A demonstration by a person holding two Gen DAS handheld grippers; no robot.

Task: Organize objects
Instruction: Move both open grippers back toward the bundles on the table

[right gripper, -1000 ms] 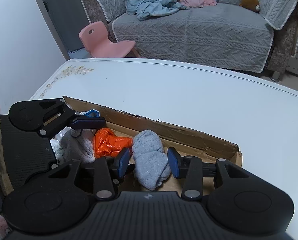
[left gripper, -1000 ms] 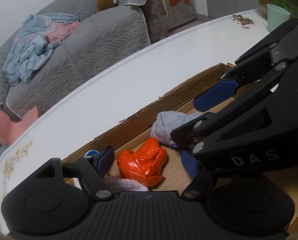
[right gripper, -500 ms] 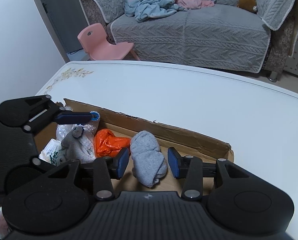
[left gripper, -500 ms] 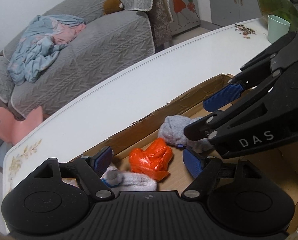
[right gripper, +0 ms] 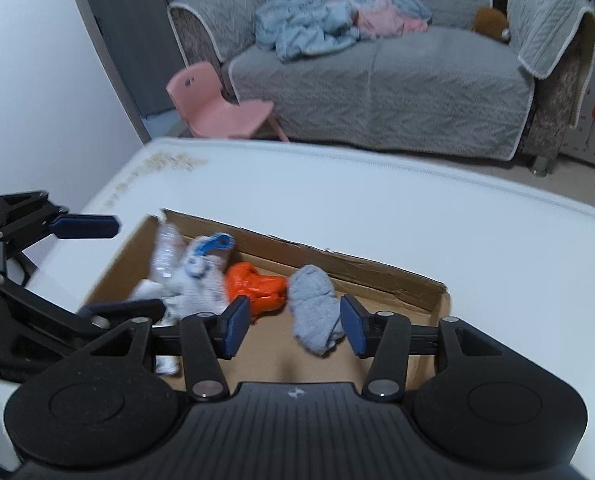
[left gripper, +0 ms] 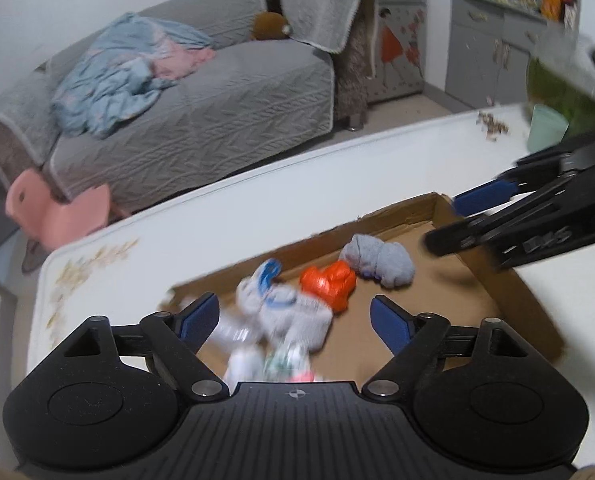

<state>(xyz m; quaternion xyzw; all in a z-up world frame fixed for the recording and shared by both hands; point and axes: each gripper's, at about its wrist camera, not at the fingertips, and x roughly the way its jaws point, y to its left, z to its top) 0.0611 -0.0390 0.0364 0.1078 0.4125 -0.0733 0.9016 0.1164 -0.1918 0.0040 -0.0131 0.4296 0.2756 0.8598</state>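
A shallow cardboard box (left gripper: 509, 300) (right gripper: 377, 276) lies on the white table (right gripper: 417, 232). In it lie a rolled grey sock (left gripper: 377, 260) (right gripper: 313, 308), a crumpled orange bag (left gripper: 329, 284) (right gripper: 257, 288), a white sock with blue trim (left gripper: 277, 308) (right gripper: 201, 276) and clear wrappers (right gripper: 163, 248). My left gripper (left gripper: 295, 318) (right gripper: 137, 266) hangs above the box's left end, its jaws opening with nothing gripped. My right gripper (right gripper: 295, 328) (left gripper: 443, 224) hovers over the grey sock, jaws opening; the pads stand clear of the sock.
A mint cup (left gripper: 545, 132) and scattered crumbs (left gripper: 493, 126) sit at the table's far right. Beyond the table stand a pink child's chair (right gripper: 217, 108) and a grey sofa (right gripper: 377, 92) with a heap of clothes. A grey cabinet (left gripper: 493, 52) lines the wall.
Both grippers have risen and drawn back from the box, so more of it shows. Both pairs of jaws have widened. The grey sock stays lying in the box.
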